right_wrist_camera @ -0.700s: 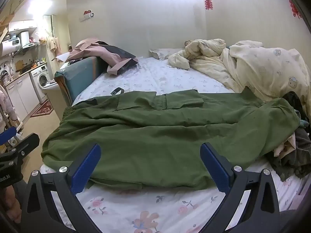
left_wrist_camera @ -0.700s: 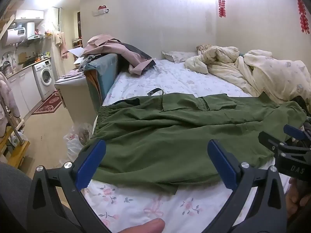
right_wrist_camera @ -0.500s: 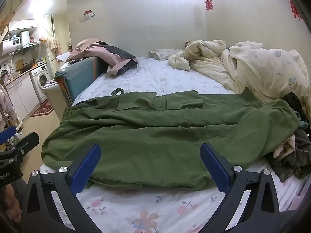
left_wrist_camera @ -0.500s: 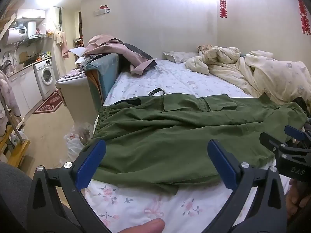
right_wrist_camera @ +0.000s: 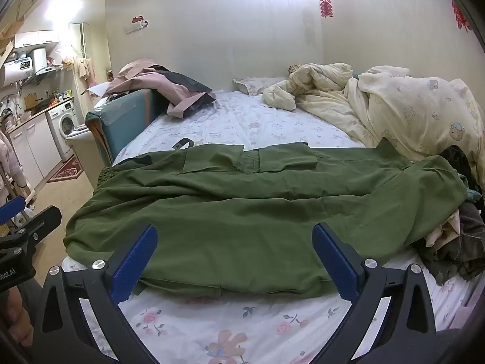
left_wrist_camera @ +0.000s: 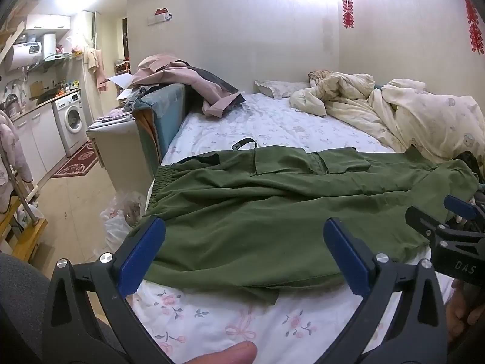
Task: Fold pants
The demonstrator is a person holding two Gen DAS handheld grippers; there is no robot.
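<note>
Green cargo pants [left_wrist_camera: 272,209] lie spread across the near part of the bed, elastic waistband at the left edge, legs running right; they also show in the right wrist view [right_wrist_camera: 257,212]. My left gripper [left_wrist_camera: 242,254] is open and empty, held just above the pants' near hem. My right gripper [right_wrist_camera: 233,257] is open and empty too, above the near hem further right. The right gripper also shows at the right edge of the left wrist view [left_wrist_camera: 448,227].
The bed has a white floral sheet [left_wrist_camera: 212,321]. A cream duvet [right_wrist_camera: 409,112] is heaped at the back right. Dark clothes [right_wrist_camera: 457,242] are piled at the right edge. Pink clothes [left_wrist_camera: 185,82] lie over a blue headboard at the left. A plastic bag [left_wrist_camera: 121,215] sits on the floor.
Both grippers have drifted very slightly; the views are nearly the same. The pants have not moved and both grippers stay open.
</note>
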